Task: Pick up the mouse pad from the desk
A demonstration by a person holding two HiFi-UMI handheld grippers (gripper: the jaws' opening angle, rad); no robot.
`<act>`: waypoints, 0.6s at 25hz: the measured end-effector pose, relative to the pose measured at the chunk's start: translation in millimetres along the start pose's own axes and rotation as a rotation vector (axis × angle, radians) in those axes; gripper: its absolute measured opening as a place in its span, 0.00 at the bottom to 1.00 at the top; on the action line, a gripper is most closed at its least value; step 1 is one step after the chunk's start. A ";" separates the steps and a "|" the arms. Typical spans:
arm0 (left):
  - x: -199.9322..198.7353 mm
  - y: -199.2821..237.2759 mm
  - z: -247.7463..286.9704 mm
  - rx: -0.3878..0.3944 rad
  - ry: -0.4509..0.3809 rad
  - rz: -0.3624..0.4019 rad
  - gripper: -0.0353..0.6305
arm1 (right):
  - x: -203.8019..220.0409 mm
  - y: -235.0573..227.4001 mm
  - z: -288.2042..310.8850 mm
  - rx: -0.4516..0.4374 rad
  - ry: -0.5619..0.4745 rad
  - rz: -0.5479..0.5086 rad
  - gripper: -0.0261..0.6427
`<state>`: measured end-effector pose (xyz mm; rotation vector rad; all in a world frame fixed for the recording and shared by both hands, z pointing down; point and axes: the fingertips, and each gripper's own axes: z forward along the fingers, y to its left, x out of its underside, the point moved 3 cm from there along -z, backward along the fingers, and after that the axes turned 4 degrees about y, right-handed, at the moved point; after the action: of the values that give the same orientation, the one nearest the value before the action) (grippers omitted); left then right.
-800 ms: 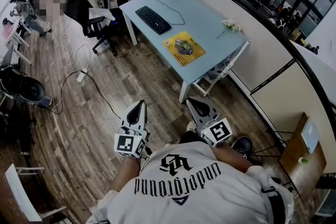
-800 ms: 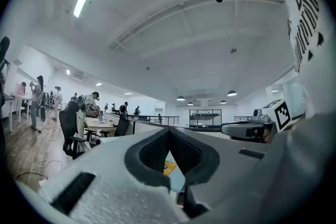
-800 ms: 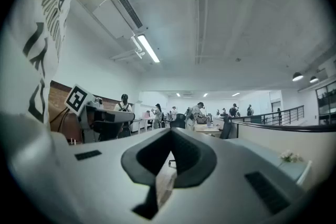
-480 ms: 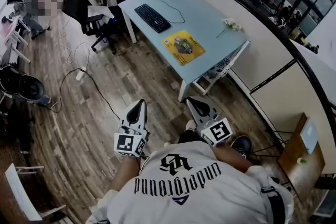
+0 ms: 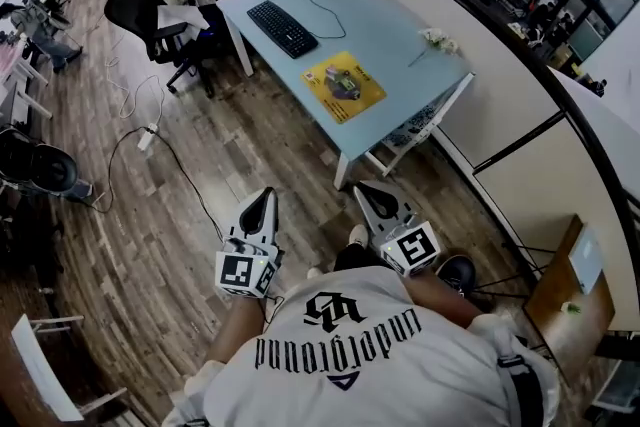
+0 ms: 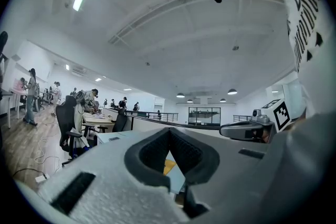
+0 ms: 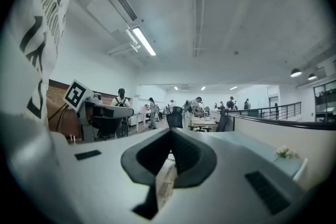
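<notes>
left gripper [image 6: 169, 131]: jaws together, grey matte shells tapering to a point, dark textured lining closing into a v, nothing between them. right gripper [image 7: 170, 131]: same shape, jaws fully together, nothing held. both were level in front of the person's white printed shirt [image 5: 340, 340], side by side but apart, tips toward the surface and well short of it. each had a white cube with black square markers at its back.

mouse pad [image 5: 345, 108]: yellow, flat, rectangular, lay on the surface near its front edge, turned at an angle to that edge, untouched. a dark mouse [image 5: 346, 83] sat on its middle. a black keyboard [image 5: 283, 28] lay further back to the left, with a thin cable running off across the top. a small bunch of white flowers [image 5: 437, 40] lay near the right edge.

surface [image 5: 395, 20]: pale blue, smooth, rectangular, on white legs, against a low white partition [image 5: 500, 115] with a dark rail. floor [image 5: 170, 215]: worn wood planks, with a power strip [image 5: 146, 137] and its cable on it. a black office chair [image 5: 140, 3] stood by the far left corner. open office, with more desks and people far off, and a white ceiling with strip lights.
</notes>
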<state>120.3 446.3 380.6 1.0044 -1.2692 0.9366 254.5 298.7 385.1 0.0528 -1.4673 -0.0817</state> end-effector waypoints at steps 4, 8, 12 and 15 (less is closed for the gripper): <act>3.2 3.5 18.7 -0.008 0.010 0.001 0.06 | 7.3 -20.5 8.0 0.007 0.009 0.017 0.05; 3.8 4.2 37.5 -0.027 0.025 -0.003 0.06 | 14.5 -41.2 18.6 -0.019 0.055 0.045 0.13; 4.5 2.2 64.8 -0.041 0.039 -0.008 0.06 | 22.5 -67.6 31.4 -0.043 0.079 0.067 0.21; 4.9 -0.7 90.7 -0.043 0.045 0.002 0.06 | 30.8 -91.4 41.7 -0.066 0.097 0.087 0.30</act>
<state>94.1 359.7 388.2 0.9442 -1.2477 0.9246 214.0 205.5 412.0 -0.0600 -1.3670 -0.0563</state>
